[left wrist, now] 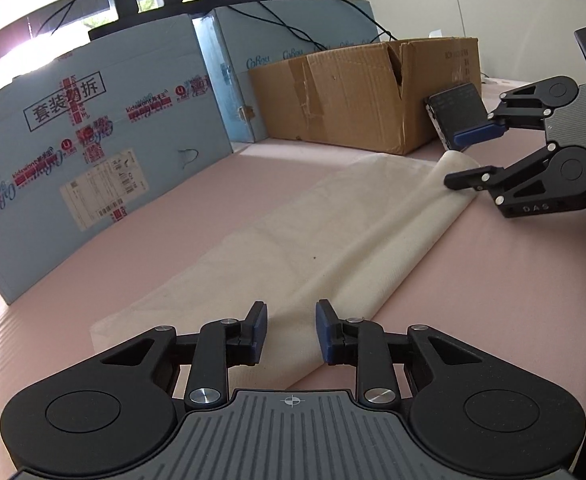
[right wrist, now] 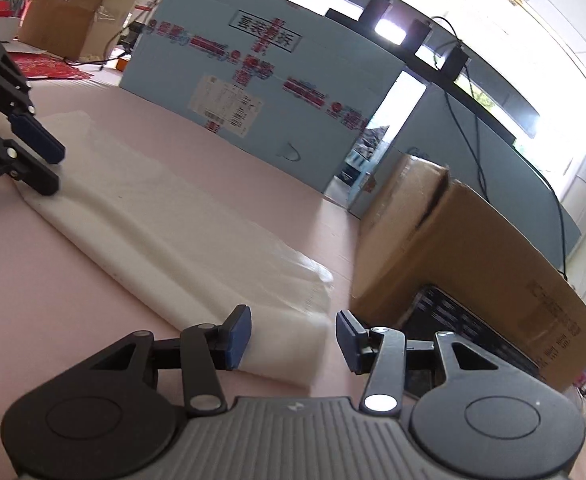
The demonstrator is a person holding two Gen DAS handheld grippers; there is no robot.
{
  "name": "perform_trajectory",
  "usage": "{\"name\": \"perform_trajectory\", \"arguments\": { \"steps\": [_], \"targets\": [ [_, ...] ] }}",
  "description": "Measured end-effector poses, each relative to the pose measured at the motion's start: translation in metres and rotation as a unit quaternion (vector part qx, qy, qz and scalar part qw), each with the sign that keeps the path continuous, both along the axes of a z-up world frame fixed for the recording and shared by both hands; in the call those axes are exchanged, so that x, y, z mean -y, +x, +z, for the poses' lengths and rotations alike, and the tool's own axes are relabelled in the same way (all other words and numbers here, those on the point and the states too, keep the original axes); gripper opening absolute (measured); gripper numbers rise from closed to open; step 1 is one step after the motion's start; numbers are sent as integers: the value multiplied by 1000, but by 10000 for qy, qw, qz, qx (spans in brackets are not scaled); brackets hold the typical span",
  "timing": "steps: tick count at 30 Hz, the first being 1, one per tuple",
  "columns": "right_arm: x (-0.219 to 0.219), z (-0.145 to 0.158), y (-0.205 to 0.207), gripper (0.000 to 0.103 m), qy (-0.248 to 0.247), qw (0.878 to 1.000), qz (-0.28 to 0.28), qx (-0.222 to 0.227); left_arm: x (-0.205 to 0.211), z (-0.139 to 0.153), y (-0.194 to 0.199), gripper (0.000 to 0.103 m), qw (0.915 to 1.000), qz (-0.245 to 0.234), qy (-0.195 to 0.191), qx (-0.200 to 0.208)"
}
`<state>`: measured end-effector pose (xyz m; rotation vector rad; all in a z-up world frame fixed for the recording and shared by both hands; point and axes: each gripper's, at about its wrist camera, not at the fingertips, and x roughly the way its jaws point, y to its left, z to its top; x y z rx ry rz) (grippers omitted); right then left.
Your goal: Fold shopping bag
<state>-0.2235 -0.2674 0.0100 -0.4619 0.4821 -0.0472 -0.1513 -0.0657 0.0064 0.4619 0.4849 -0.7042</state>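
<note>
White shopping bag (left wrist: 333,232) lies on pink table (left wrist: 173,208) as a long strip w/ a raised rolled fold along its right edge, so at least one lengthwise fold is in; looks like end-to-end folds remain. Left gripper (left wrist: 291,330) at near end, right gripper (right wrist: 293,338) at far end; both jaws apart, bag's end edge between them, gripping nothing.

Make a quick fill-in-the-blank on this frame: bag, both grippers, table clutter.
1. The cream cloth shopping bag lies on a ____ table surface.
2. Both the left gripper and the right gripper have their jaws ____.
3. Behind the bag's far end stands a brown ____ box.
4. A dark flat device leans against that ____.

Missing words: pink; open; cardboard; box
</note>
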Motion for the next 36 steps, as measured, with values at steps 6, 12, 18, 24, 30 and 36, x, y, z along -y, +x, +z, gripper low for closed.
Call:
{"name": "perform_trajectory", "arguments": {
  "steps": [6, 12, 18, 24, 30, 36],
  "targets": [
    [-3, 8, -34, 52, -772, 9940, 724, 287, -1, 1, 3, 26, 10000, -30, -52, -52],
    [-40, -14, -32, 41, -2045, 9558, 2107, -124, -7, 2, 10, 26, 9994, -45, -228, -247],
    [-74, -26, -19, 30, -3261, 8949, 3048, -11, -16, 3, 21, 26, 9962, -51, -590, -631],
    [-97, -33, -8, 15, -3839, 8499, 3611, 21, -15, 7, 10, 48, 9974, -288, -603, -282],
    [-91, -24, -1, 13, -3357, 8604, 3833, -87, 0, 13, -17, 69, 9905, -1291, -196, 428],
    [-67, 1, 0, 11, -2159, 8909, 3945, -631, 9, 6, -25, 65, 9808, -1773, 484, 650]
  ]
}}
